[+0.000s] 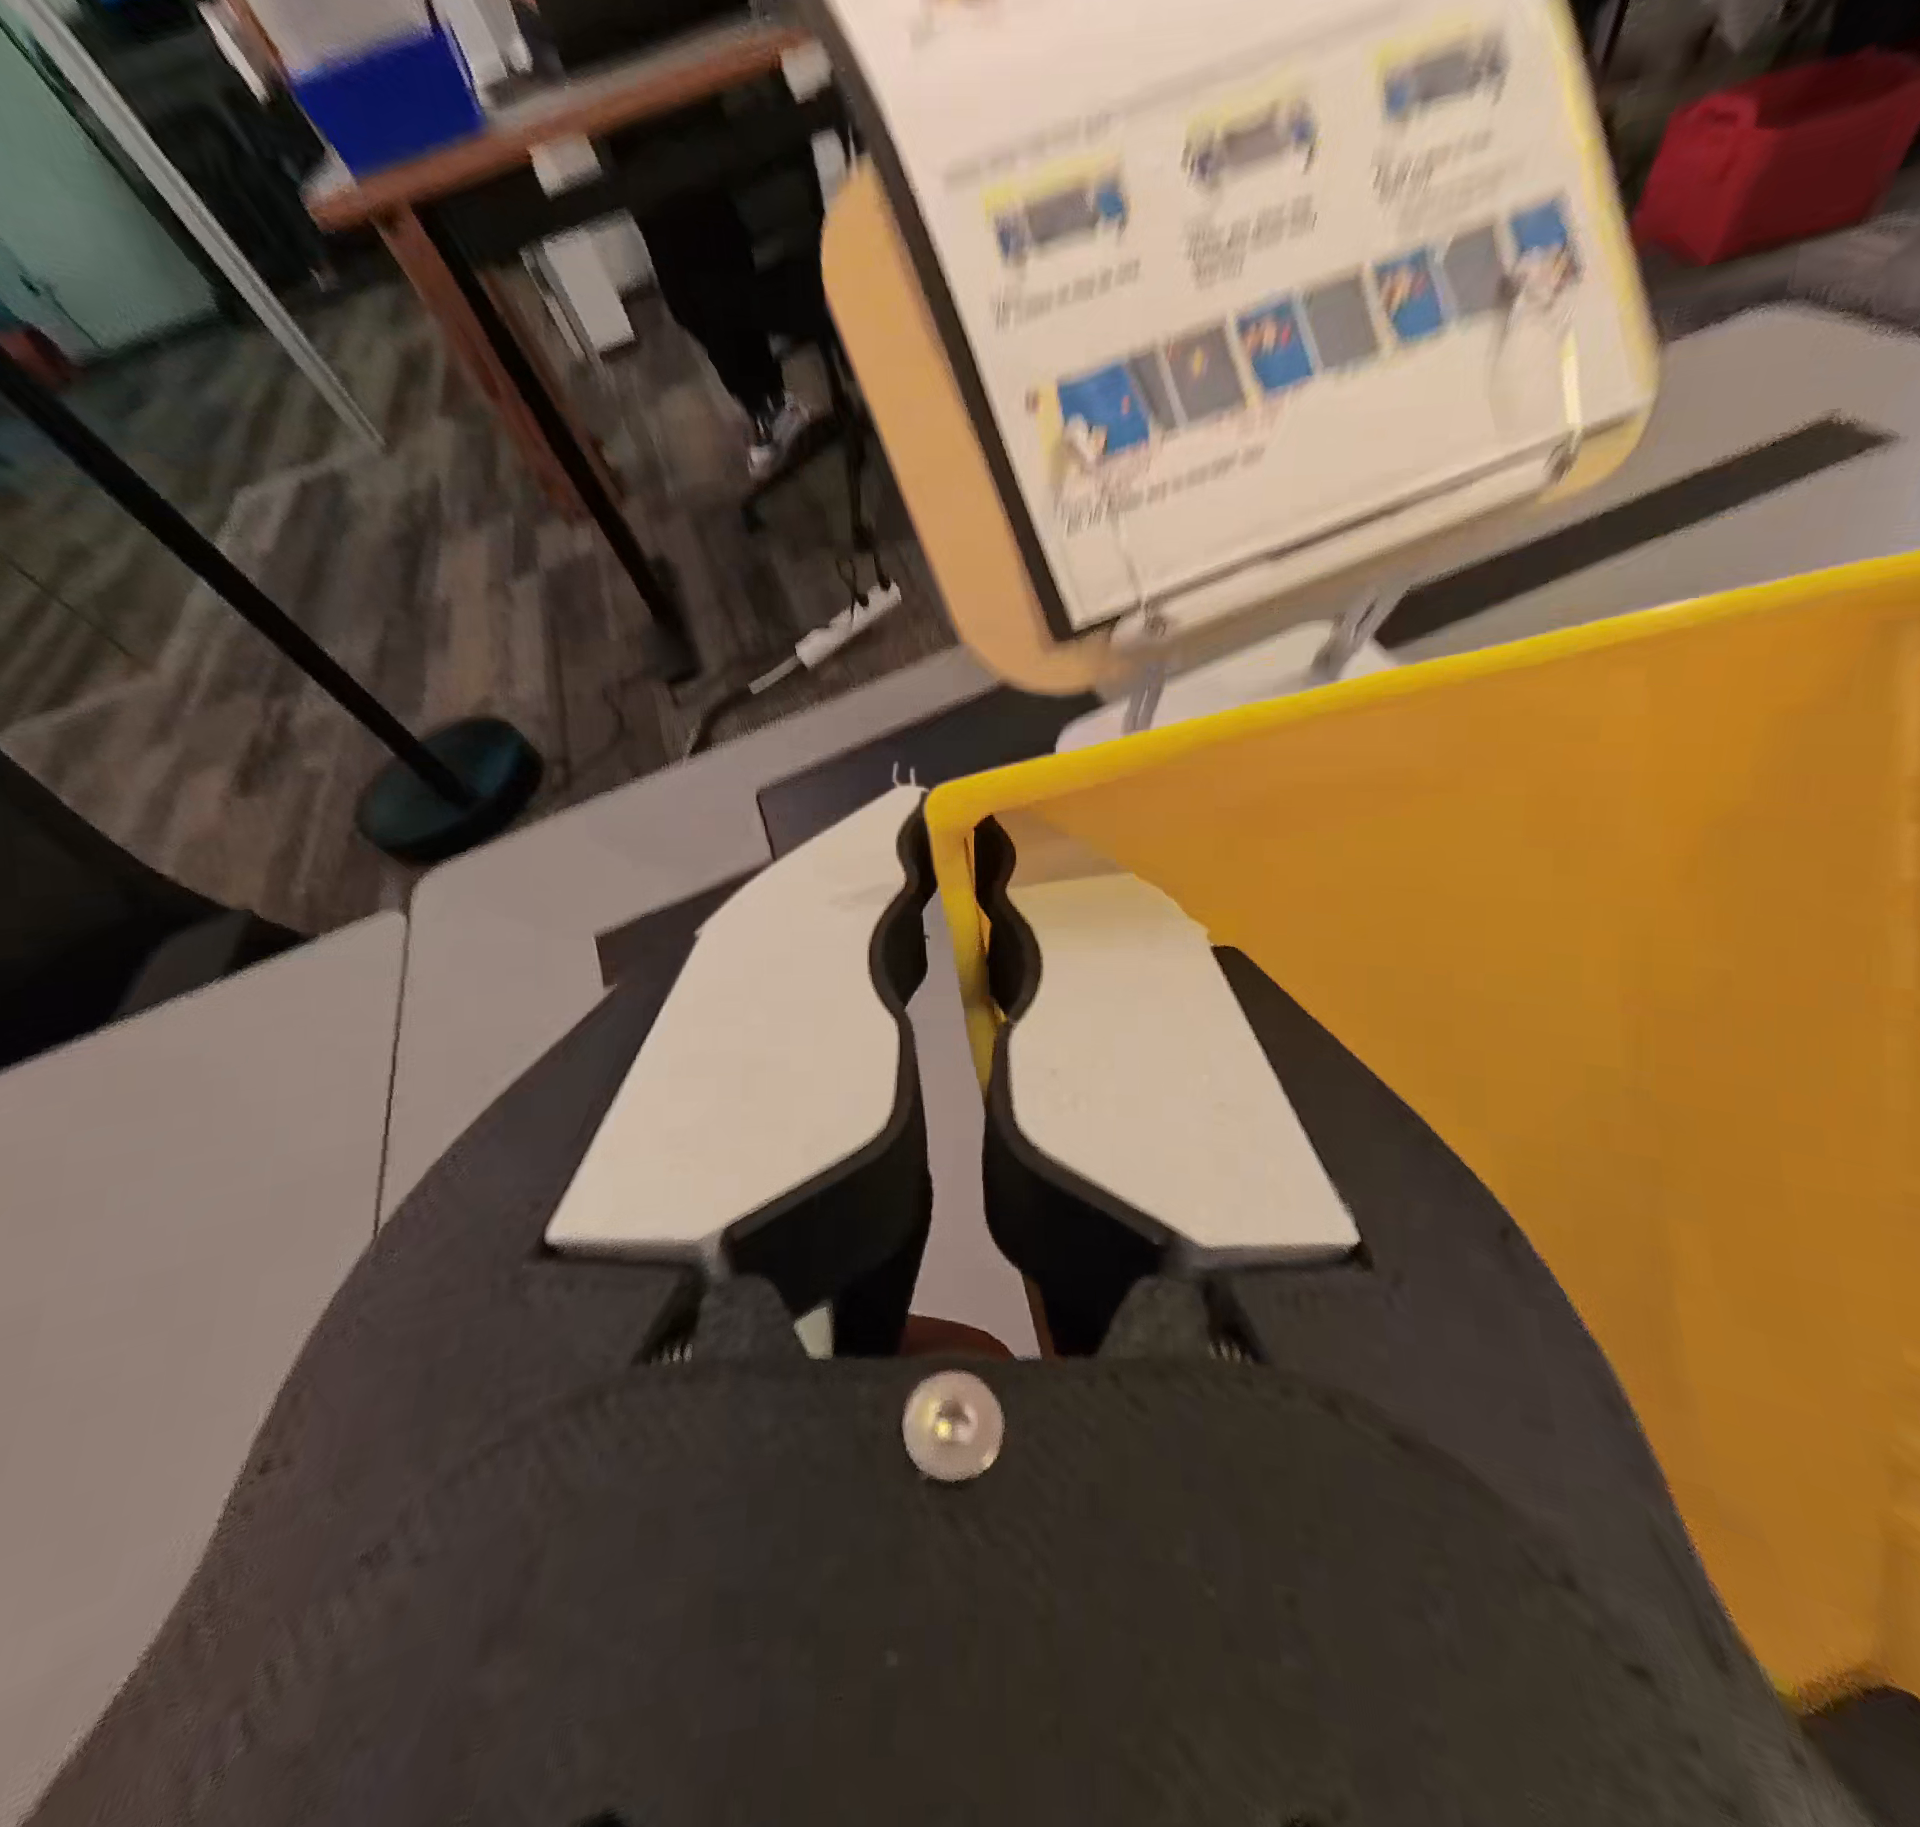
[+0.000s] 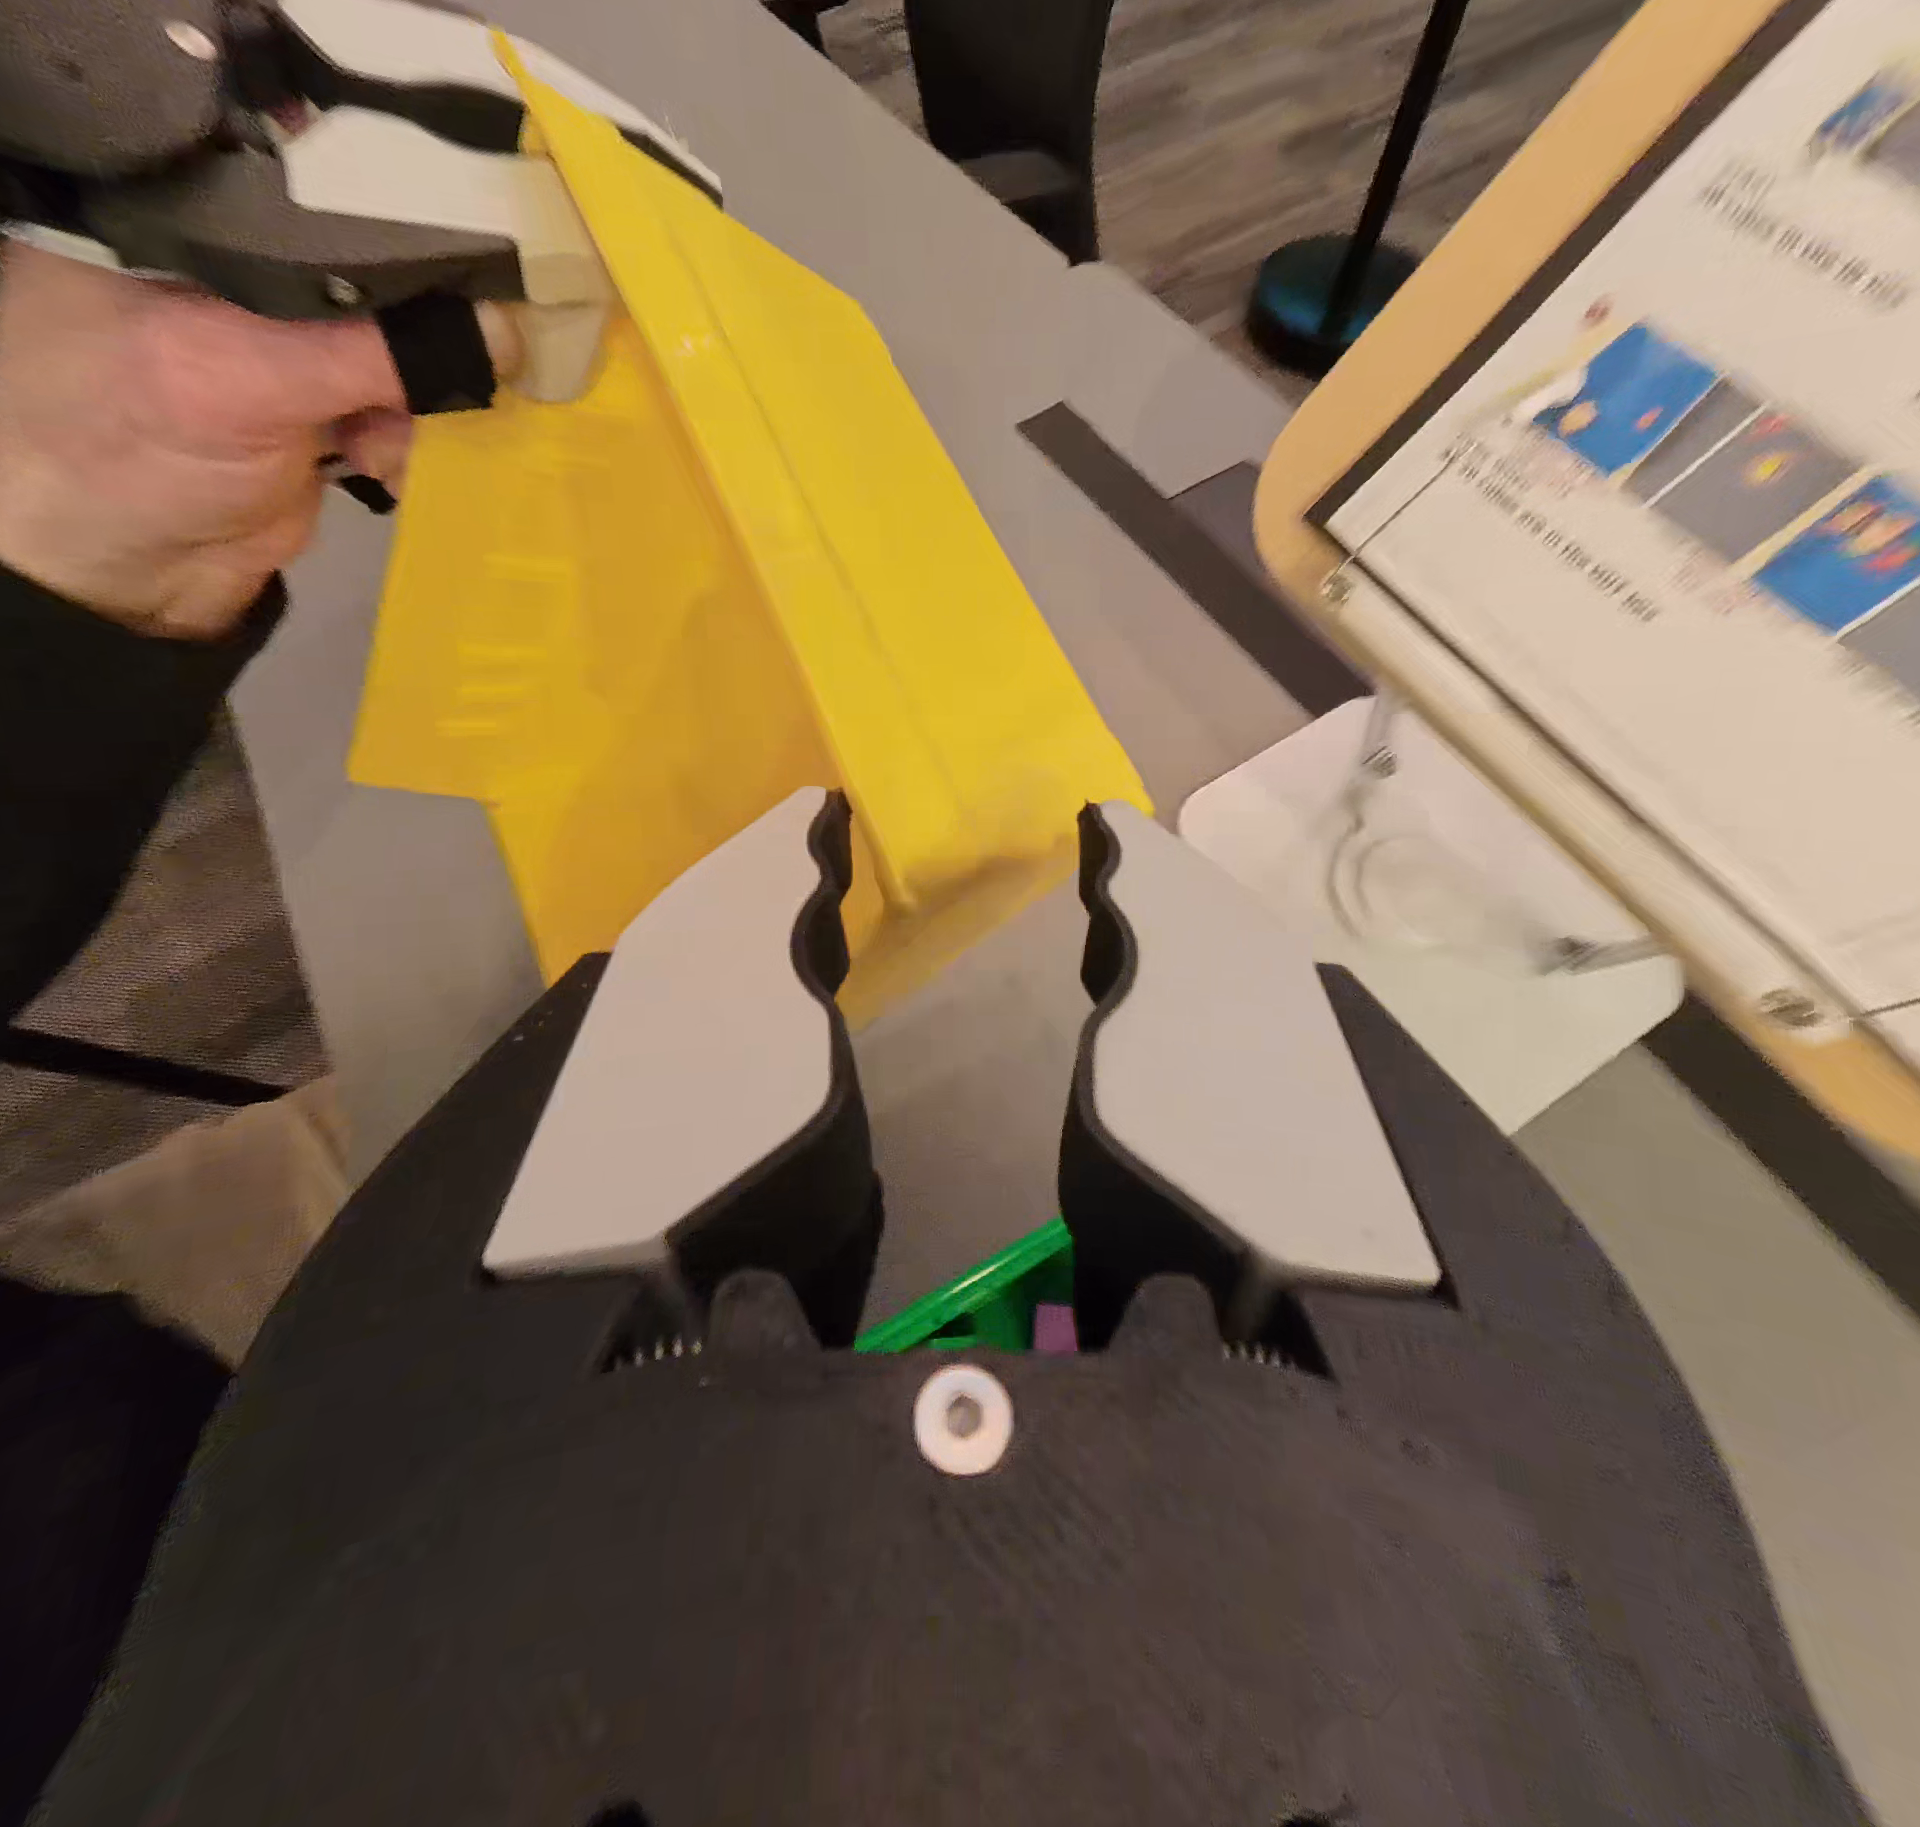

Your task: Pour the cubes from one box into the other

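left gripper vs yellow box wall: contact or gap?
Touching. In the left wrist view the left gripper has both fingers pinched on the yellow box wall edge; the right wrist view shows the same clamp from outside.

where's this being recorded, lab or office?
Likely an office or demo space: grey tables, wood-pattern floor with a black stanchion post, and a tan board of printed instruction sheets on a stand. The left gripper holds a yellow plastic box.
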`<state>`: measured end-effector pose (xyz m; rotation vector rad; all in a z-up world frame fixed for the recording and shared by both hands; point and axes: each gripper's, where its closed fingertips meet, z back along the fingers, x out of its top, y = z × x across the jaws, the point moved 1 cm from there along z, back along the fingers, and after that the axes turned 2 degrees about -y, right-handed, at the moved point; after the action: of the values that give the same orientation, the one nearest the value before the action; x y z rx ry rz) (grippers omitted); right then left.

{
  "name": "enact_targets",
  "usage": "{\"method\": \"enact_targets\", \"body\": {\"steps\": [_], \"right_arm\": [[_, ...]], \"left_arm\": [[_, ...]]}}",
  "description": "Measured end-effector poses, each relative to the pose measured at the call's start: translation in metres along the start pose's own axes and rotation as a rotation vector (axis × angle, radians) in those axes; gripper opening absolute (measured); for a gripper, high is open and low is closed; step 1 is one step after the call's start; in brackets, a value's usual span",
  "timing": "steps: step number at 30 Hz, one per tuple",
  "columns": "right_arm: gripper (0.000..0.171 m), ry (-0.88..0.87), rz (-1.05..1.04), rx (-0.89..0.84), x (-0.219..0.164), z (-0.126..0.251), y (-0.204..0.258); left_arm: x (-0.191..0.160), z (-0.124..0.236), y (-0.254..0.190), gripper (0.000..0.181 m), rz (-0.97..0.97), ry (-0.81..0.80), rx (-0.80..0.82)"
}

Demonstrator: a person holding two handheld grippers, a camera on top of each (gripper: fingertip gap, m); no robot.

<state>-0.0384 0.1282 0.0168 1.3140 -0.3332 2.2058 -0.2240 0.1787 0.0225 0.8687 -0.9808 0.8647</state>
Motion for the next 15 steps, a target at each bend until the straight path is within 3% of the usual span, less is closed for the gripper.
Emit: {"method": "enact_targets", "body": {"steps": [1,8,11,15], "right_arm": [[0.037,-0.002,-0.027,0.013,-0.006,0.003,-0.001],[0.043,0.05,-0.084,-0.144,-0.075,0.073,-0.029],[0.04,0.086,-0.17,-0.251,-0.128,0.117,-0.051],[0.045,0.167,-0.324,-0.343,-0.208,0.162,-0.069]], "left_arm": [[-0.015,-0.004,0.004,0.005,0.012,0.036,-0.012],[-0.12,-0.046,0.034,0.005,0.165,0.34,-0.072],[-0.156,-0.063,0.035,0.007,0.296,0.431,-0.152],[-0.196,-0.076,0.035,0.008,0.299,0.565,-0.156]]}}
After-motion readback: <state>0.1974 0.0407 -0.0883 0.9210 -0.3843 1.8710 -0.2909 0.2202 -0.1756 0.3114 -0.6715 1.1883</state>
